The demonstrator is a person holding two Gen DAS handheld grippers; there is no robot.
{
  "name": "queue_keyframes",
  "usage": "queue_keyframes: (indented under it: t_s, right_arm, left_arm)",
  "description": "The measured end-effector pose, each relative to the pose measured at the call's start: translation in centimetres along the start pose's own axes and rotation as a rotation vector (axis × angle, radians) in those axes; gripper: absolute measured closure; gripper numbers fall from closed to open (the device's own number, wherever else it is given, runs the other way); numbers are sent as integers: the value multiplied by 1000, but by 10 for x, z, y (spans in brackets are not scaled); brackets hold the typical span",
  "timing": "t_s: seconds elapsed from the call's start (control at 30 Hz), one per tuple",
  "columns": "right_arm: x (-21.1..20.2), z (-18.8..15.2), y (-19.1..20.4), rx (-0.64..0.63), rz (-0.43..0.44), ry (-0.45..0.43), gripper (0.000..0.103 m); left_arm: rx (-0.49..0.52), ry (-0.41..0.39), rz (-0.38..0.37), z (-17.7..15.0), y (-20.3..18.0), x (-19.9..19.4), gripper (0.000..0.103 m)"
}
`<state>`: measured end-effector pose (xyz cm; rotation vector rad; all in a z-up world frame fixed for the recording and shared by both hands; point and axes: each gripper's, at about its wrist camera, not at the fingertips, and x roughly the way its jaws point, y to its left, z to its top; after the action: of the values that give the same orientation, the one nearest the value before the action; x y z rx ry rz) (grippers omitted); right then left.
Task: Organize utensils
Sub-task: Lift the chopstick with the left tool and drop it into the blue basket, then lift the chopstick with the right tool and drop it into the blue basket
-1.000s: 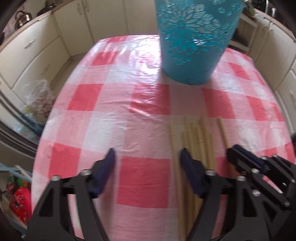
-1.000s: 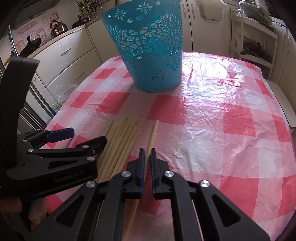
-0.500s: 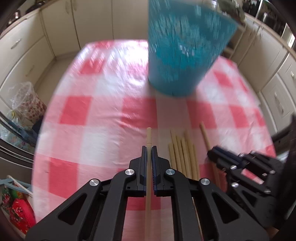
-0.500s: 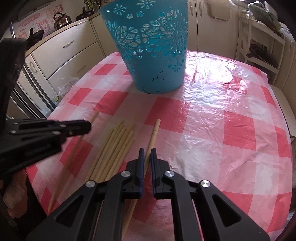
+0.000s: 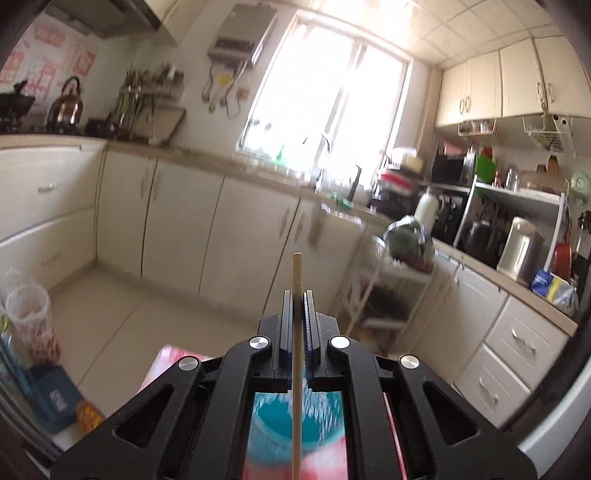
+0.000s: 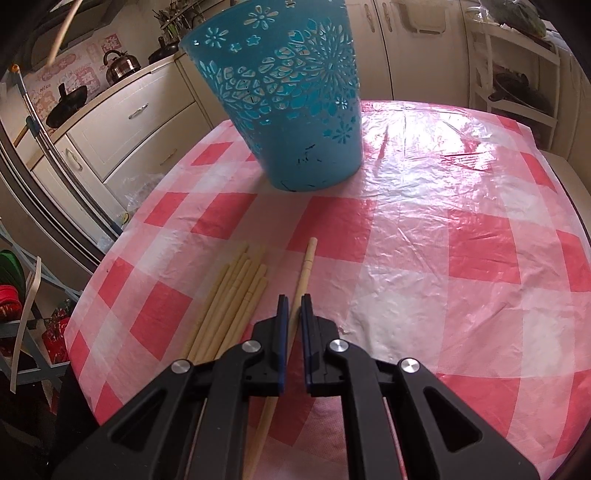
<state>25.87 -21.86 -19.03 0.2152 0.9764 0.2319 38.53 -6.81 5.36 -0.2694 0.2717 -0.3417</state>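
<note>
My left gripper [image 5: 296,295] is shut on one pale wooden chopstick [image 5: 297,273]. It is raised high and points across the kitchen. The perforated blue basket [image 5: 284,424] shows below it, between the gripper's arms. In the right wrist view the same basket [image 6: 295,110] stands upright on the red-checked table [image 6: 443,258]. The lifted chopstick [image 6: 64,31] shows at the top left corner. My right gripper [image 6: 294,306] is low at the table, shut on a single chopstick [image 6: 307,262] that lies flat. A bundle of several chopsticks [image 6: 229,302] lies just left of it.
Cream cabinets [image 5: 177,229] and a counter run along the far wall under a window. A white wire rack [image 5: 384,288] stands right of the table. A kettle [image 6: 120,66] and a pan sit on the left counter. The table's left edge [image 6: 92,295] is close to the bundle.
The left gripper closed on one chopstick from the table, lifted it high and tilted up towards level. The right gripper stayed where it was, still shut.
</note>
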Motion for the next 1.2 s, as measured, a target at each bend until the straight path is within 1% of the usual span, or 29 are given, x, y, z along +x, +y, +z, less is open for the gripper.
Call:
queue_keyframes:
  t_s: [0.07,0.13,0.2,0.27,0.4,0.53,0.57,0.63,0.7,0.77,0.87,0.9,0.97,1.0,1.03,1.1,1.17,1.2]
  right_arm:
    - [0,0,-2,9,10,0,95]
    - [0,0,-3,13,15,0,95]
    - [0,0,-3,16,19,0,95]
    - [0,0,-4,20,23,0,95]
    - [-1,0,-4,22,26,0,95]
    - [-1,0,-4,21,25,0,95]
    - [-1,0,-3,22,26,0,95]
    - [-1,0,-4,24,29,0,95]
    - [-1,0,-4,23,40,0,90]
    - [-2,0,-3,21,42,-1,89]
    - [-1,1,1,12,23,6,89]
    - [-1,2,3,7,9,9,89]
    - [1,3,9,-6,-23,21,90]
    - [2,4,11,-15,-48,28,95]
    - [3,4,16,-40,-89,35,97]
    - [6,4,28,-118,-161,42,97]
    - [8,2,40,-197,-243,39,96]
    - [7,1,41,-198,-250,40,97]
  left_arm:
    - [22,-76,32,5,-12,10,98]
    - [35,-107,65,6,-20,32,98]
    - [29,-109,97,-3,-24,52,98]
    - [20,-78,121,-18,-22,73,98]
    - [54,17,163,-58,-11,101,98]
    - [93,118,188,-88,3,102,97]
    - [103,144,197,-94,7,99,94]
    - [111,165,220,-99,14,89,82]
    - [116,162,256,-100,20,73,45]
    - [111,133,272,-101,29,43,35]
    - [102,142,279,-106,46,7,21]
    - [91,153,293,-112,57,-5,17]
    - [46,202,315,-126,80,-21,16]
    - [16,232,324,-134,92,-26,16]
    - [-13,260,330,-141,102,-30,16]
    - [-85,315,345,-158,125,-40,16]
    - [-132,346,353,-172,139,-50,16]
    - [-143,354,355,-177,144,-54,16]
